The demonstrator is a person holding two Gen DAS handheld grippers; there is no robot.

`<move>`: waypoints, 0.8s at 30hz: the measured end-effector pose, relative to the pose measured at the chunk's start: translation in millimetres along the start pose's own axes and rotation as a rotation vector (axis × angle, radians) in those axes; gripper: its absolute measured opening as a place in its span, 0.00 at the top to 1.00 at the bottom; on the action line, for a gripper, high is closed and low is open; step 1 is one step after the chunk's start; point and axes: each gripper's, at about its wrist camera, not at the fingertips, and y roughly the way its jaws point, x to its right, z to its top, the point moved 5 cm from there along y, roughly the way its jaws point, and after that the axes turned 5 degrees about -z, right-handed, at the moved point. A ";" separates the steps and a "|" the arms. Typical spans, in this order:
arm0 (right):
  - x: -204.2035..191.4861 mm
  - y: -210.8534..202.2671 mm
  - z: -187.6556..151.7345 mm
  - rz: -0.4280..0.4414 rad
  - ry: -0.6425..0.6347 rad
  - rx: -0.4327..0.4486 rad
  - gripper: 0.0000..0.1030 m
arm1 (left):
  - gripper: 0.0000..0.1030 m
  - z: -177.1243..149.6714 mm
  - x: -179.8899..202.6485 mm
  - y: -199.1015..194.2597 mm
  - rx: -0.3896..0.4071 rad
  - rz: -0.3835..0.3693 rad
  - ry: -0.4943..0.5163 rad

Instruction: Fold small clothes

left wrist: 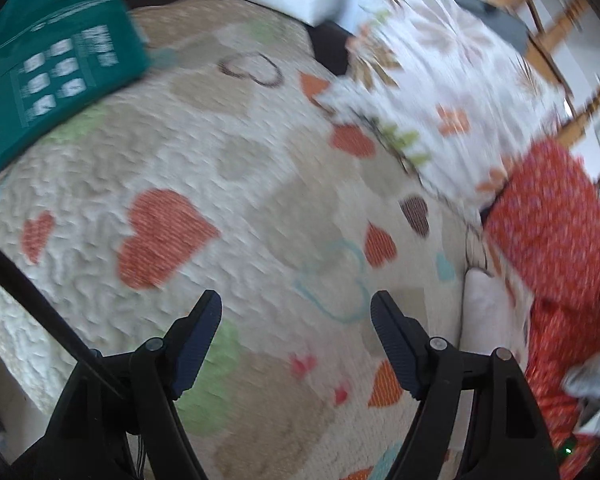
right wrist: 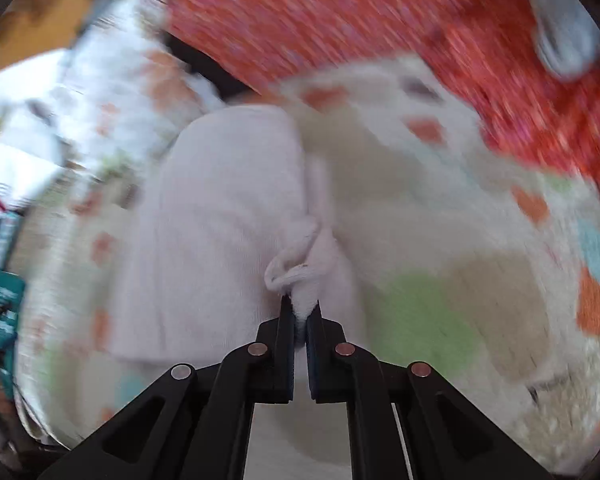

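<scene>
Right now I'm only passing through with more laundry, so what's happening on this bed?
A person is folding small clothes with two handheld grippers. The right gripper is shut on an edge of a pale pink garment, which hangs from it over the heart-patterned quilt. The left gripper is open and empty above the quilt. A red patterned garment and a white floral one lie nearby.

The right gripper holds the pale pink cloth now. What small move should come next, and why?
Probably bring the open left gripper toward the pale pink garment to take a second edge. The right gripper is shut on only one bunched corner, so the cloth hangs crumpled, and the left jaws are empty above the heart-patterned quilt.
</scene>
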 end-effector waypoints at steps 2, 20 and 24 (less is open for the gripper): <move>7.4 12.3 -16.0 0.000 -0.011 -0.049 0.96 | 0.26 -11.4 17.2 11.3 -0.031 -0.004 0.043; 4.9 -25.2 40.9 -0.018 -0.123 0.132 0.60 | 0.26 -132.9 183.0 76.2 -0.172 -0.151 0.523; 6.3 2.7 46.3 0.041 -0.069 0.059 0.60 | 0.26 -168.9 192.8 110.2 -0.255 0.014 0.694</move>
